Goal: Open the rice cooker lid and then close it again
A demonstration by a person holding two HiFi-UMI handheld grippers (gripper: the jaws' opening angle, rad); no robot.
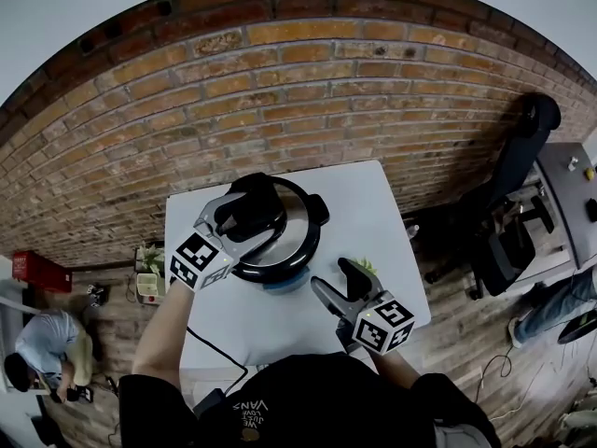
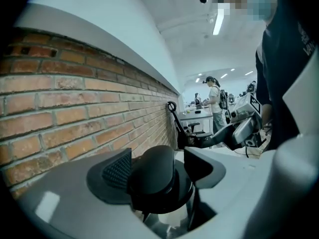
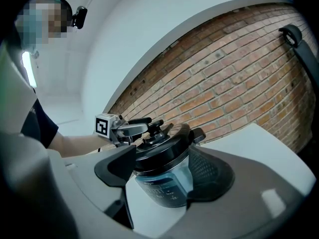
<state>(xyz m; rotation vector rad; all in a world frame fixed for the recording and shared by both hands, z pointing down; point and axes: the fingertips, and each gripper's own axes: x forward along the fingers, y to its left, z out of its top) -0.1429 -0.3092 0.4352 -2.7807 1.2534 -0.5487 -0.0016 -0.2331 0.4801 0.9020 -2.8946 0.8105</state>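
Observation:
A rice cooker (image 1: 300, 250) with a black lid (image 3: 160, 151) and a pale blue body (image 3: 164, 180) stands on the white table (image 1: 373, 213). My left gripper (image 1: 250, 202) reaches over the lid from the left. Its jaws sit on either side of the lid's black knob (image 2: 157, 183), shut on it. The lid looks seated on the pot. My right gripper (image 1: 333, 278) hovers at the cooker's front right, open, with its jaws aimed at the body (image 1: 284, 284) and nothing held. From the right gripper view, the left gripper (image 3: 142, 128) shows on top of the lid.
A brick wall (image 1: 280, 91) runs behind the table. A black cable (image 1: 219, 353) hangs off the table's front left. To the right are a black chair (image 1: 504, 250) and a grey desk (image 1: 574, 194). A red box (image 1: 42, 271) and a crouching person (image 1: 47, 348) are at the left.

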